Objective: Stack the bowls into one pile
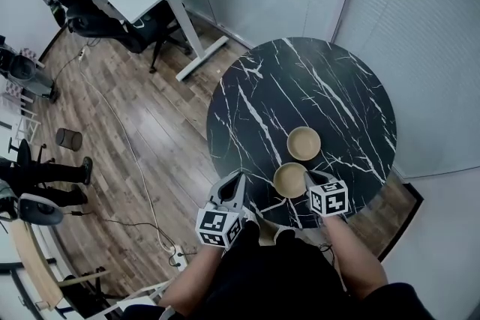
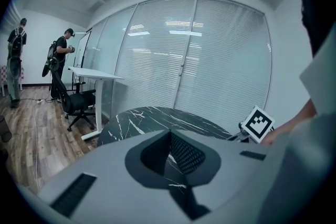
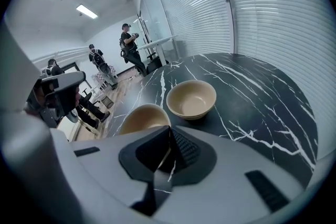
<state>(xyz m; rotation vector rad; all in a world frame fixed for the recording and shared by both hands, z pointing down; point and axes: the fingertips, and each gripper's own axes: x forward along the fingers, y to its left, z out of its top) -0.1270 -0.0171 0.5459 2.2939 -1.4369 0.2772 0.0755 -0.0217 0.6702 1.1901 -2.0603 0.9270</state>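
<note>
Marble table [image 1: 300,79]: right gripper [image 1: 307,180] pinches near bowl [image 1: 289,180] by its rim; left gripper [image 1: 238,180] closed, empty. Thin rim grip may slip, dropping it short of far bowl [image 1: 304,142].

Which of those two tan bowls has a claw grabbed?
The nearer bowl: the right claw pinches its rim. The farther bowl sits free on the table.

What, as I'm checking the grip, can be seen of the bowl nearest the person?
The nearer bowl is plain, round, beige, matte and empty, mouth up, by the near edge of the black marble table, close beside the second bowl. The right gripper is shut on its rim's right side.
</note>
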